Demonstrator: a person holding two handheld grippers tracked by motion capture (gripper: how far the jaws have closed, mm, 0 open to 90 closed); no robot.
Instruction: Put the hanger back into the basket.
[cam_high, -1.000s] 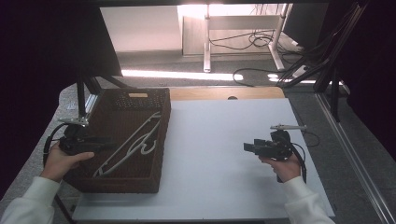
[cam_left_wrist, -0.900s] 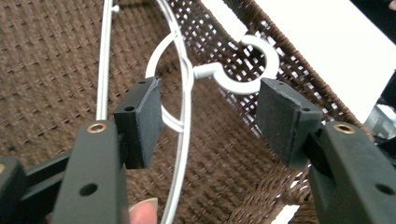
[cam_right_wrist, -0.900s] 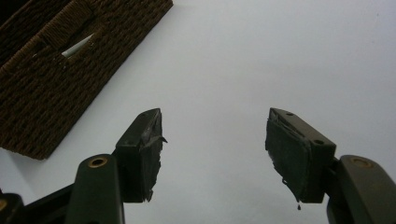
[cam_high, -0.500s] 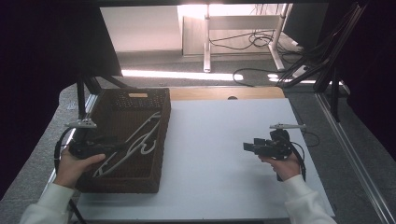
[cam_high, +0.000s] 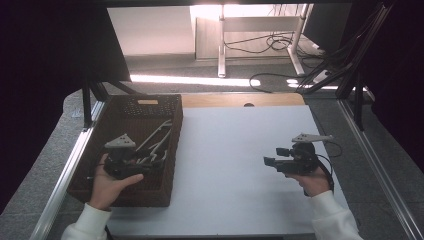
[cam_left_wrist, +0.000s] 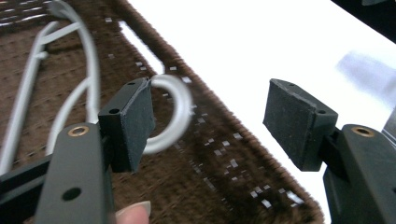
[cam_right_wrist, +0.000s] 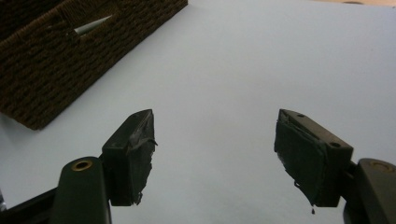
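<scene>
Over the near right corner of the dark brown woven basket (cam_high: 95, 150), the left tool (cam_left_wrist: 210, 116) hangs with its black jaws spread wide and nothing between them. Its left pad stands just in front of the curved hook of a pale grey plastic hanger (cam_left_wrist: 175, 112), so the opening seems lined up to take that hook; whether the pad already touches it I cannot tell. The hanger lies inside the basket with its thin arms running toward the far end, among what look like more of the same kind in the high view (cam_high: 155, 140). Keeping the jaws this far apart probably gives room to slip one side past the hook before closing.

The right tool (cam_high: 274, 156) is held low over the bare white sheet, well apart from the basket, jaws likewise released and empty, likely waiting its turn.

Both sit on a worktop (cam_high: 240, 165) covered in plain white, framed by metal rails (cam_high: 70, 165) at either side, with a wooden strip along the far edge. Beyond it lie grey flooring, a table leg, loose black cables (cam_high: 260, 45), and dark curtains on both sides.
</scene>
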